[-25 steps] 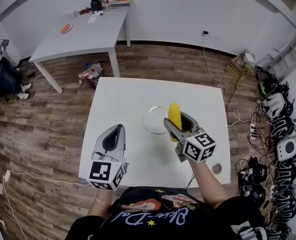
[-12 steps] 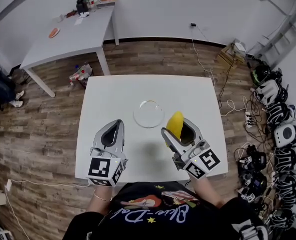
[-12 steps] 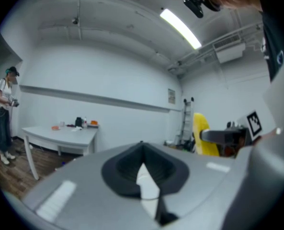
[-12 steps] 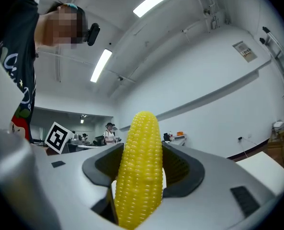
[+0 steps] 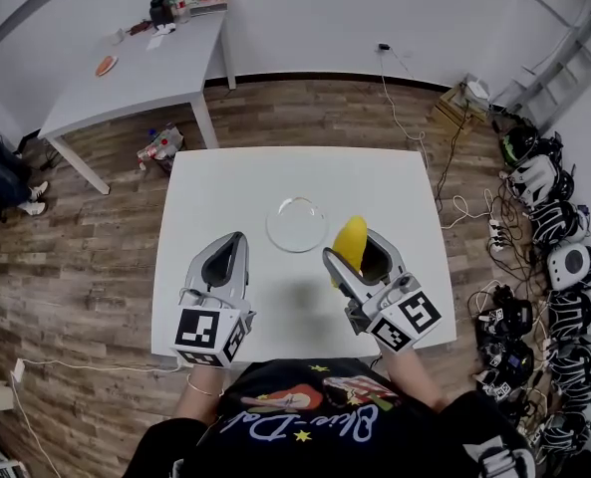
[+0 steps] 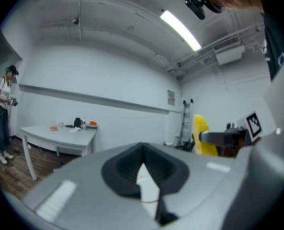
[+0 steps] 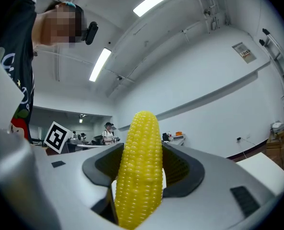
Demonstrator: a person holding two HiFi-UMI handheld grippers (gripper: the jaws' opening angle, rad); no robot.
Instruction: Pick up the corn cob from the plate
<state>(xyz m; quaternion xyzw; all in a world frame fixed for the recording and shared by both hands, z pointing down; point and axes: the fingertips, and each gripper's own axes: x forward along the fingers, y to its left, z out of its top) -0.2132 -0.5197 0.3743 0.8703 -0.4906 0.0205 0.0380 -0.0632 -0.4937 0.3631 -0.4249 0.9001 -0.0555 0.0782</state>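
Note:
My right gripper (image 5: pixel 355 252) is shut on a yellow corn cob (image 5: pixel 350 241), held upright above the white table (image 5: pixel 215 182), to the right of and nearer to me than the clear glass plate (image 5: pixel 296 224). In the right gripper view the corn cob (image 7: pixel 139 169) stands between the dark pads (image 7: pixel 182 169) and fills the middle. The plate holds nothing. My left gripper (image 5: pixel 230 252) hovers over the table's near left part, shut on nothing. In the left gripper view its jaws (image 6: pixel 142 169) are closed, and the corn cob (image 6: pixel 203 135) shows at the right.
A second white table (image 5: pixel 141 68) with small items stands at the far left. Cables and headsets (image 5: pixel 549 227) crowd the floor along the right. A person (image 6: pixel 3 114) stands far left by the wall.
My right gripper has carried the corn cob off the plate, toward me and to the right. Over the last half second both grippers barely moved.

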